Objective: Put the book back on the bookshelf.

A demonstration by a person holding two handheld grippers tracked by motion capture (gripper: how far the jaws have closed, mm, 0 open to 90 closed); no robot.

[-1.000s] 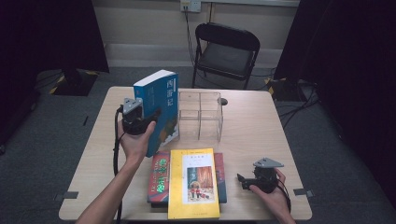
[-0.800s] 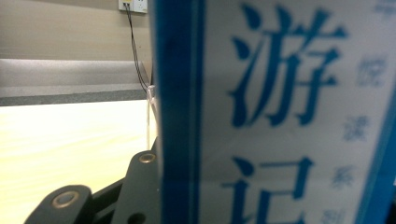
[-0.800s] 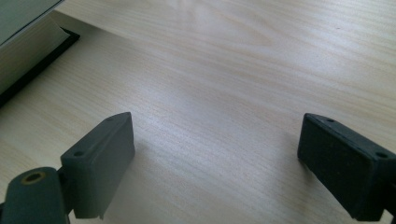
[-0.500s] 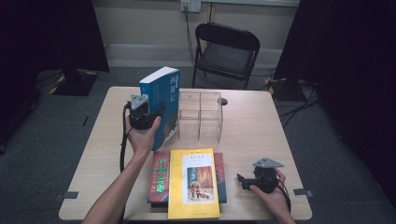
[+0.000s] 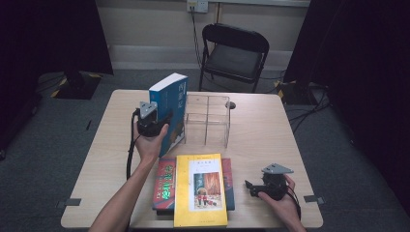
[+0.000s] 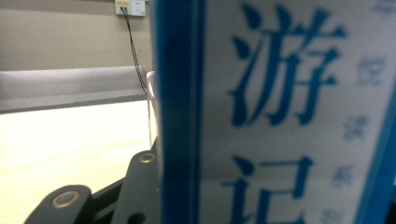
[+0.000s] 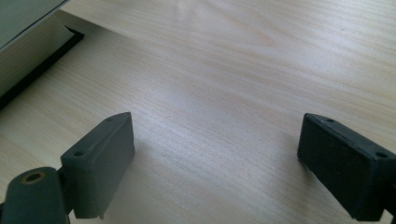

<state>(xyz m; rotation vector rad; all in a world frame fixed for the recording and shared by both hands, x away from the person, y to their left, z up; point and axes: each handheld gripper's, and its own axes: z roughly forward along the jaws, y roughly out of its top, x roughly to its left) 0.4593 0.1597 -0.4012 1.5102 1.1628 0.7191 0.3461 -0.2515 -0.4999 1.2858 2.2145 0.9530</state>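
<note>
1. Pale wood grain covers the table (image 5: 270,140), which stands on grey carpet; dark curtains hang at the left and right, and a black folding chair (image 5: 234,53) sits at the far side under a wall socket (image 5: 197,5).
2. At the left, the left gripper (image 5: 162,126) is clenched on a blue-and-white book (image 5: 170,108), held upright and slightly tilted just left of a clear acrylic divider rack (image 5: 208,121). Whether the book's lower edge touches the table I cannot tell.
3. In the left gripper view the book's spine (image 6: 280,112) fills the right side; large blue Chinese characters read 游记, and the smaller ones beside them are too blurred to read.
4. Near the front edge lie stacked books: a yellow picture book (image 5: 200,191) on top of a red one with green lettering (image 5: 167,179).
5. At the right, the right gripper (image 5: 251,187) rests by the near edge, its jaws released and wide over bare wood in the right gripper view (image 7: 215,158).
</note>
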